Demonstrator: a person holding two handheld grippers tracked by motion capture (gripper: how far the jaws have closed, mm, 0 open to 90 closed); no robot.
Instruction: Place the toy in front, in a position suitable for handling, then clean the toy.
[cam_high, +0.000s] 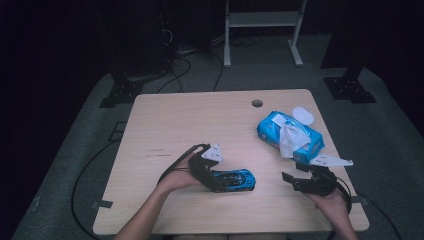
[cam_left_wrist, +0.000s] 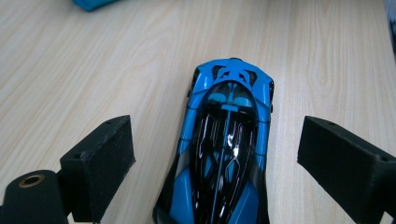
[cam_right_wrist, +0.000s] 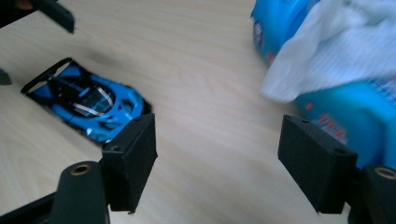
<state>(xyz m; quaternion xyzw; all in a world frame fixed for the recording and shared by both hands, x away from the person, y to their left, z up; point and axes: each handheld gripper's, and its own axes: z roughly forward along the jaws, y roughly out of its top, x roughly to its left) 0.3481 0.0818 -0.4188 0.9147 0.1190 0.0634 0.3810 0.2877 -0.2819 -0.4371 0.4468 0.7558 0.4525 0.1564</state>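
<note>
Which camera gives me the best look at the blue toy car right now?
The left gripper view: the blue toy car lies close up between that gripper's open jaws, untouched. The high view shows it small on the table; the right gripper view shows it off to one side.

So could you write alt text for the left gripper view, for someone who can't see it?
A blue and black toy car sits on a pale wooden table, seen from above between the left gripper's two open black jaws, which stand clear of its sides. A bit of something blue peeks in at the top edge.
</note>
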